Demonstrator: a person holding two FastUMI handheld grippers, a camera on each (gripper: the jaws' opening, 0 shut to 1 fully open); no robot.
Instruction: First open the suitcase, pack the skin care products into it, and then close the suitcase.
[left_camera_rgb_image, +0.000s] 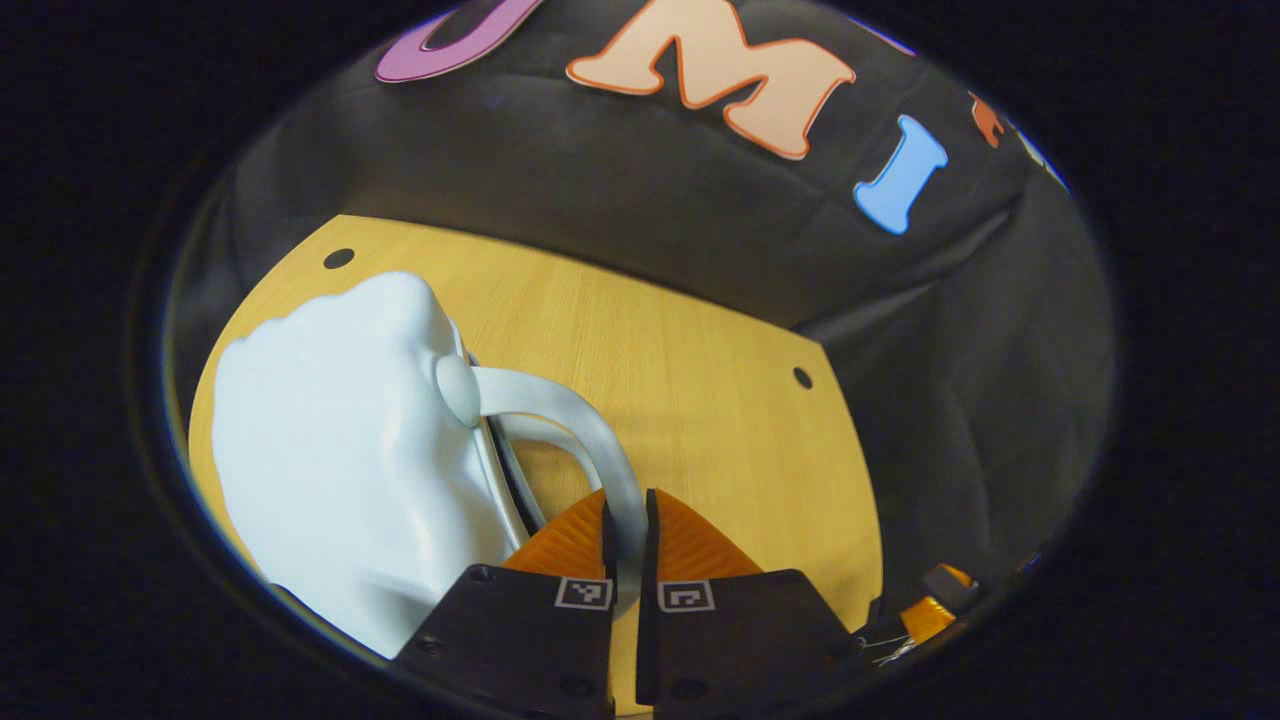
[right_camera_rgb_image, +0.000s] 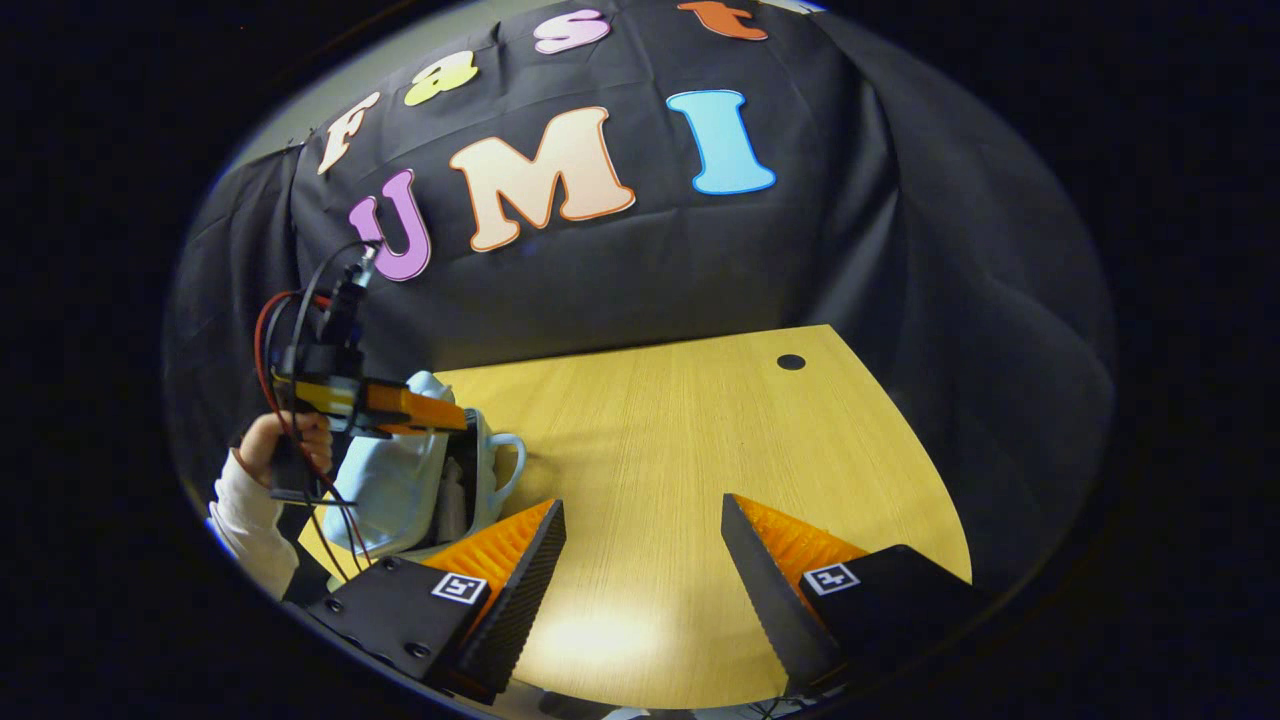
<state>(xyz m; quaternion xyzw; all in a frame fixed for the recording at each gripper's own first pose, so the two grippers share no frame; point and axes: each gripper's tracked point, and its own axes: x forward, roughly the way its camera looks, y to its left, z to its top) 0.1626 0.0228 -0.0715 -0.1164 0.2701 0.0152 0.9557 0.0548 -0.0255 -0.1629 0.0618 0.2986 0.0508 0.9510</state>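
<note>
A pale blue hard-shell suitcase (left_camera_rgb_image: 340, 450) lies on the wooden table (left_camera_rgb_image: 700, 400), filling the left of the left gripper view. My left gripper (left_camera_rgb_image: 628, 520) is shut on its curved grey handle (left_camera_rgb_image: 560, 400), and a second handle arc shows just behind it. In the right gripper view the suitcase (right_camera_rgb_image: 400, 480) sits at the far left, its two shells parted by a dark gap. A pale bottle-like shape (right_camera_rgb_image: 450, 505) stands in that gap. The left gripper (right_camera_rgb_image: 462, 418) reaches over its top. My right gripper (right_camera_rgb_image: 640, 540) hangs open above bare table, well right of the suitcase.
A hand (right_camera_rgb_image: 270, 440) in a white sleeve holds the left gripper, with red and black cables looping above it. The tabletop (right_camera_rgb_image: 700, 420) has small round holes near its corners (right_camera_rgb_image: 791, 361). Black cloth walls stand close behind and to the right of the table.
</note>
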